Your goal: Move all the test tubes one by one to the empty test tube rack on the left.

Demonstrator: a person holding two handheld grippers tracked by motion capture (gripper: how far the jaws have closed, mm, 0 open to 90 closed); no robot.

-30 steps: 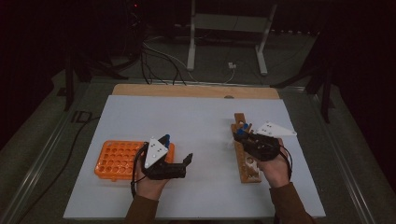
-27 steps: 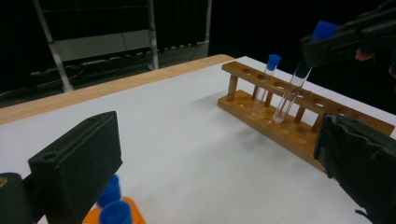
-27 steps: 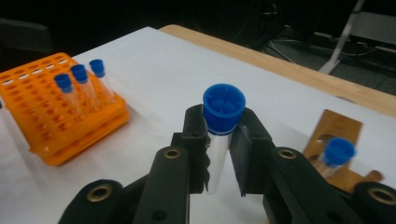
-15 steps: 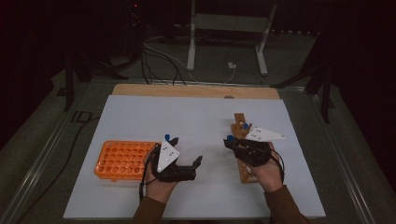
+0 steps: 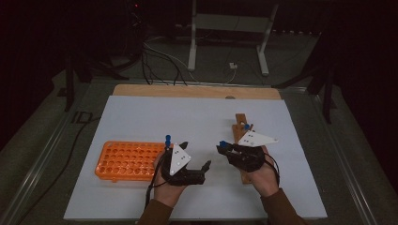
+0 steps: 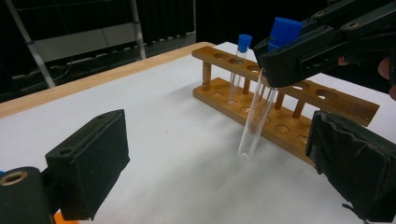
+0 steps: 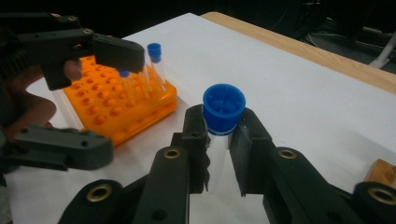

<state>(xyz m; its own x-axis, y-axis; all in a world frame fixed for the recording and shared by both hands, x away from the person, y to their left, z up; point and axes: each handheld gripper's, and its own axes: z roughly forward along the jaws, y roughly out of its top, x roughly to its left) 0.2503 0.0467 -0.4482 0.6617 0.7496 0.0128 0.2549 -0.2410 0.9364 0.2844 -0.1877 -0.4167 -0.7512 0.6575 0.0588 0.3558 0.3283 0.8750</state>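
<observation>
Right tool [image 7: 219,154] grips capped tube [image 7: 223,109]; left gripper view: glass length [image 6: 256,116].

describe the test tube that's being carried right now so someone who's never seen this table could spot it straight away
On the white table, look right of the orange rack, between it and the wooden rack. There the right gripper is shut just under the blue cap of a clear test tube. Unlike the capped tube standing in the wooden rack, it hangs tilted in the air.

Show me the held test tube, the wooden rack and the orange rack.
held test tube [image 6: 256,122], left gripper view, glass body.
wooden rack [image 6: 345,103], left gripper view, top rail.
orange rack [image 5: 123,160], high view, holed top.
</observation>
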